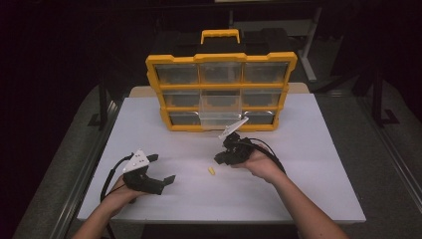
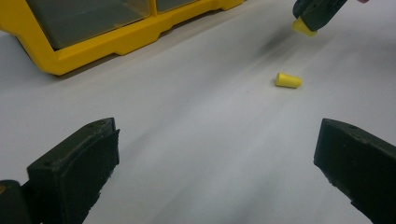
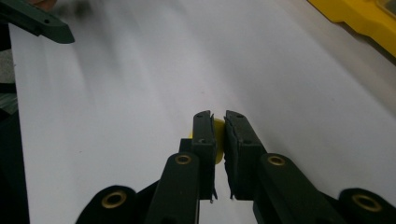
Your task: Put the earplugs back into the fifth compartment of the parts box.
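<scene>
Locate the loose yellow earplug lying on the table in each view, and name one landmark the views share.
High view: loose yellow earplug lies on the white table, lower middle, beside the right gripper.
Left gripper view: upper right, lying on its side ahead of the open jaws.
Right gripper view: not in it; the yellow piece there is a second earplug, clamped.
Shared landmark: yellow drawer organizer.

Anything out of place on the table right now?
One small yellow foam earplug lies loose on its side on the white tabletop, apart from the yellow drawer organiser, whose bottom middle clear drawer sticks out. The right gripper holds another earplug.
</scene>
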### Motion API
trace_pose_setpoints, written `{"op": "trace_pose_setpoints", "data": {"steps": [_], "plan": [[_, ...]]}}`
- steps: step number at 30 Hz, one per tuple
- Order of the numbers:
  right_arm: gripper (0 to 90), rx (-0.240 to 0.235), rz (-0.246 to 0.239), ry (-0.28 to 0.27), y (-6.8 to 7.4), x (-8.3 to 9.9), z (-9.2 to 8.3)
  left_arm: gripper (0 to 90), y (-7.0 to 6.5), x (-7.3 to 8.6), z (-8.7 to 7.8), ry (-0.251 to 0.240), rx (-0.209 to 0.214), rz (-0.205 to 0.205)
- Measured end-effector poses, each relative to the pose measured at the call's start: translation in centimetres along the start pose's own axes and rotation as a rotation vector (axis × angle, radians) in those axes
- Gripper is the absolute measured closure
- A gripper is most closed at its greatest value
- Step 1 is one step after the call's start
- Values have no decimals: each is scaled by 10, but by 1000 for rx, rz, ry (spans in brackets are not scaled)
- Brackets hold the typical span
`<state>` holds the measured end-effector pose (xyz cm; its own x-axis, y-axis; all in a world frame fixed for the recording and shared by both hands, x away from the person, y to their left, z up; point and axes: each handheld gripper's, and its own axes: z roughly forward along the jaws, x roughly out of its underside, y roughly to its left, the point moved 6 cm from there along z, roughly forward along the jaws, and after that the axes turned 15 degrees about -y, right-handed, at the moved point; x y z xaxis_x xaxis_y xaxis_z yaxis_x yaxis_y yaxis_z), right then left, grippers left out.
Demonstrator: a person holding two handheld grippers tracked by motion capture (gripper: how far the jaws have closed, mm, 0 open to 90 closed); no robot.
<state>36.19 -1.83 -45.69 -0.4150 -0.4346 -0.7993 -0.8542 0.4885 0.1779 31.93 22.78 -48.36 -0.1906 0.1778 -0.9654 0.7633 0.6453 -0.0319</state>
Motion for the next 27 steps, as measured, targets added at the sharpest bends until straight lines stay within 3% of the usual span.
{"op": "trace_pose_setpoints", "data": {"steps": [8,15,16,22,27], "plan": [[814,-12,-36,-2,5,-13,-12,0,0,1,0,4,5,0],[813,-14,-40,-7,5,-19,-16,0,-1,1,0,4,10,1],[813,-12,-49,-18,4,-28,-22,0,-1,1,0,4,11,0],[813,-15,-60,-25,3,-34,-25,0,-2,1,1,4,21,2],[811,-23,-80,-49,4,-53,-36,0,-3,1,0,1,26,-3]]}}
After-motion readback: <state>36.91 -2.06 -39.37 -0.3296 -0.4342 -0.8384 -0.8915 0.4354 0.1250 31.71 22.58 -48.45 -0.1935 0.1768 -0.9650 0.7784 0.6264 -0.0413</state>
